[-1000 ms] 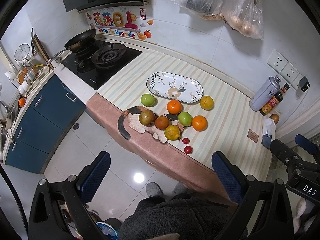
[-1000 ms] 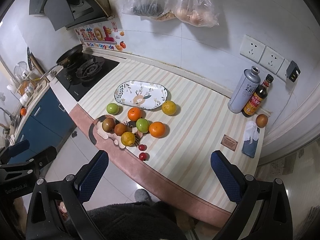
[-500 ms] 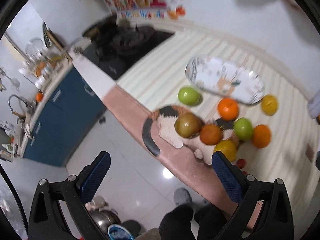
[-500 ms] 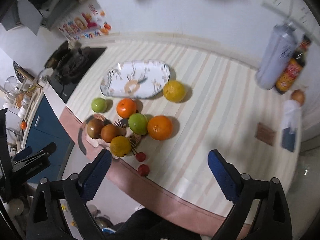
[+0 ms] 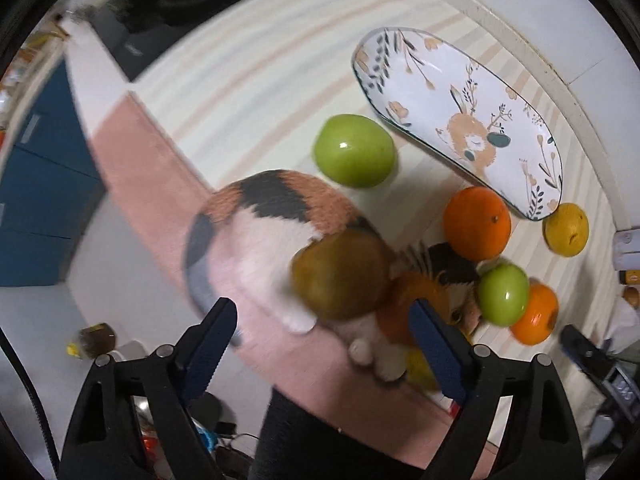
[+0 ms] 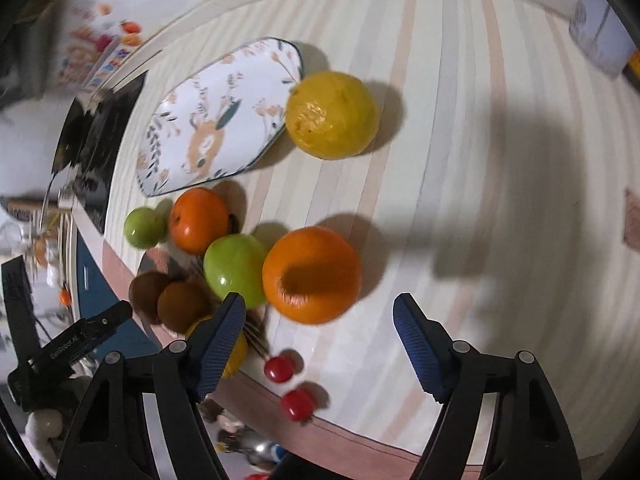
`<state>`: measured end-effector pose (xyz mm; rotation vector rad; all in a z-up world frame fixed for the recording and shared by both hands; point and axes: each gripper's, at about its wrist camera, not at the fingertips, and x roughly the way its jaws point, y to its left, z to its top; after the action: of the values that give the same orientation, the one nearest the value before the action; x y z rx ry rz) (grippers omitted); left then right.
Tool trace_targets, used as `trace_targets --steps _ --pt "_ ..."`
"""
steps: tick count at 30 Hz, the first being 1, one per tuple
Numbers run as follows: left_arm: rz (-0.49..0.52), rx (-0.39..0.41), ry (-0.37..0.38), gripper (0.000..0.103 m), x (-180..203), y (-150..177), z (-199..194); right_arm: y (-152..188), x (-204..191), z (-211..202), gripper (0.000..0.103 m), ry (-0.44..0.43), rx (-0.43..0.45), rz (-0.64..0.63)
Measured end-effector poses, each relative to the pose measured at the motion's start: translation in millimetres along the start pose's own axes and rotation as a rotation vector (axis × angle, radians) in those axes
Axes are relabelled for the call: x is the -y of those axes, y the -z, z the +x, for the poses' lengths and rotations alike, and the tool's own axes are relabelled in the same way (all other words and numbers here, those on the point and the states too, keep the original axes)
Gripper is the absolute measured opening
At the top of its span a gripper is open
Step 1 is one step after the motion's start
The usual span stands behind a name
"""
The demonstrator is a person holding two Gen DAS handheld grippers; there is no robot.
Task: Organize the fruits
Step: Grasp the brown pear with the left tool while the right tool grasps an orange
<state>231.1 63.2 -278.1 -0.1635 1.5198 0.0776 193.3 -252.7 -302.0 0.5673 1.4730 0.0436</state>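
My left gripper (image 5: 324, 344) is open just above a brownish-green fruit (image 5: 342, 274) lying on a calico cat-shaped mat (image 5: 276, 216). A green apple (image 5: 354, 151), an orange (image 5: 477, 223), a yellow citrus (image 5: 566, 230) and another green apple (image 5: 503, 294) lie around an empty patterned oval plate (image 5: 460, 116). My right gripper (image 6: 320, 340) is open just above a large orange (image 6: 311, 274), with a green apple (image 6: 234, 270) by its left finger. The plate (image 6: 216, 120), a yellow citrus (image 6: 332, 115) and two small red fruits (image 6: 279, 368) also show there.
The striped counter's pink front edge (image 5: 160, 184) drops to the floor. Blue cabinets (image 5: 36, 200) stand at the left, and the stove (image 6: 96, 128) lies beyond the plate. The left gripper's body (image 6: 60, 348) shows at the right view's left edge.
Both grippers have moved down and closer to the fruit; the left came over the brownish-green fruit, the right over the large orange. Both stay open.
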Motion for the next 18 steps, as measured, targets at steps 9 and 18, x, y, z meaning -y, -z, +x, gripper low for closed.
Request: trace_targets --steps 9,18 --pt "0.067 -0.144 0.133 0.074 0.8 -28.2 43.2 -9.2 -3.7 44.4 0.071 -0.028 -0.046 0.166" --pt "0.101 -0.155 0.163 0.066 2.6 -30.5 51.7 -7.5 -7.5 47.2 0.068 -0.021 -0.022 0.191"
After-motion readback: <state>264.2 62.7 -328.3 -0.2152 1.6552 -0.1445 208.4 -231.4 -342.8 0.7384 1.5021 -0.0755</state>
